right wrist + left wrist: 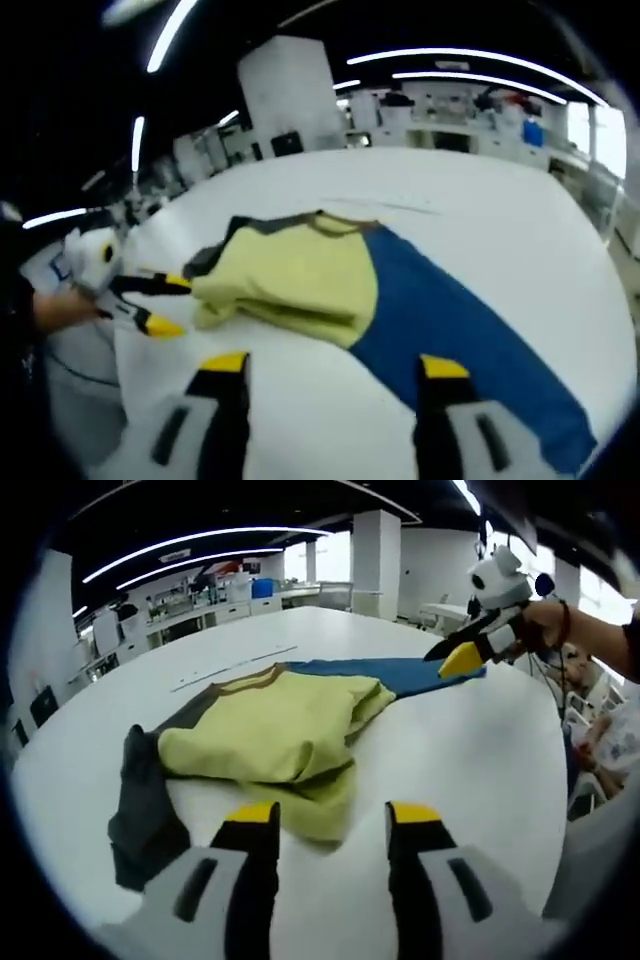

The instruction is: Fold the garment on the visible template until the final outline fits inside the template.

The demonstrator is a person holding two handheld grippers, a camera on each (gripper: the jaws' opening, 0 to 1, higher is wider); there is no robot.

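Pretty hard to make out the far end of the flat blue rectangular template sheet (400, 673): in the left gripper view only a strip of it pokes out past the folded cloth, and the rest sits hidden underneath. In the right gripper view the same sheet (450, 330) runs off toward the near table edge, partly behind the right jaw.

Sitting on that sheet, roughly mid-table: a soft pale-yellow knit garment with dark grey sleeves and a brownish collar (275, 735). Bunched and doubled over, with rumpled folds and a loose flap drooping off the near side. One grey sleeve (140, 805) trails out flat onto the bare white round table (480, 770), clear of the blue. Lower layers of the fold can't be seen. From the right gripper view, looks like a thick stacked edge of yellow fabric (295, 275) with grey peeking out at the far side.

Left gripper (332, 830), black jaws with yellow tips: spread wide, nothing between them, hovering just short of the garment's near edge. Also seen from the right gripper view (160, 305) at the table's edge, jaws apart there too, a hand behind it.

Right gripper (335, 375): same story, gaping wide, empty, over white table and blue sheet. In the left gripper view (462, 652) it sits by the far end of the blue sheet, too small and angled to read the gap.

Background: blurry benches and ceiling light strips.
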